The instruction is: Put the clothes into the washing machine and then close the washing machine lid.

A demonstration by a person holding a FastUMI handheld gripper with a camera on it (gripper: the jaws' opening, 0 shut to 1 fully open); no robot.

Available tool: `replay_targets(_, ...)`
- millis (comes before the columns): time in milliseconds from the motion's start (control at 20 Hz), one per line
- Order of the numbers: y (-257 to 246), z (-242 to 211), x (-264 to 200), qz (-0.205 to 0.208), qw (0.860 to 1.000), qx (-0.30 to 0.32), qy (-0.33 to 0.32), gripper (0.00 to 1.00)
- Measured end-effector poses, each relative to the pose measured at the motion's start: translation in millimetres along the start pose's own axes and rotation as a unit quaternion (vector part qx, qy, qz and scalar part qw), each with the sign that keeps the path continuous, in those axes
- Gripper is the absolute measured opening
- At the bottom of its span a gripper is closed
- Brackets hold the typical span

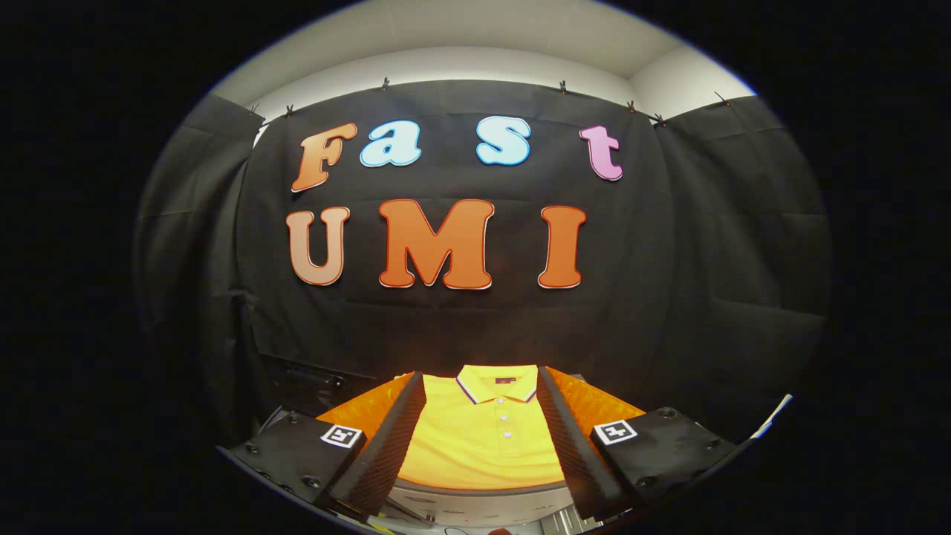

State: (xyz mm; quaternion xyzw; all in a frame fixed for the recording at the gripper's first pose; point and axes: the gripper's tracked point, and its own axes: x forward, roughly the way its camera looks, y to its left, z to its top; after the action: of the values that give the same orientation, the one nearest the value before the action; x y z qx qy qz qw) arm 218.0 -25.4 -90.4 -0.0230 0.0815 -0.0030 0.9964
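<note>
A folded yellow polo shirt (483, 446) lies flat with its striped collar and button placket facing up. It rests on a light grey surface (475, 501) whose curved front edge shows just under the shirt. My gripper (481, 377) hangs over it, open wide. The left finger (390, 438) and the right finger (568, 438) flank the shirt on either side. Whether they touch the cloth, I cannot tell. Nothing is pinched between them.
The black booth cloth (669, 297) hangs close behind the shirt. A dark box-like object (304, 383) sits low on the left beside the left finger. White wall (475, 44) shows above the cloth.
</note>
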Motion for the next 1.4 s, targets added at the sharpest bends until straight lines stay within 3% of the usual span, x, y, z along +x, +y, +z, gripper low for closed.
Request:
replay_targets(400, -26, -50, 89, -0.002, 0.997, 0.003, 0.076, 0.98)
replay_targets(750, -31, -111, 146, 0.004, 0.985, 0.016, 0.169, 0.98)
replay_targets(1200, -34, -170, 163, 0.000, 0.954, 0.025, 0.298, 0.99)
replay_targets(1400, -32, -170, 164, 0.001, 0.942, 0.033, 0.335, 0.98)
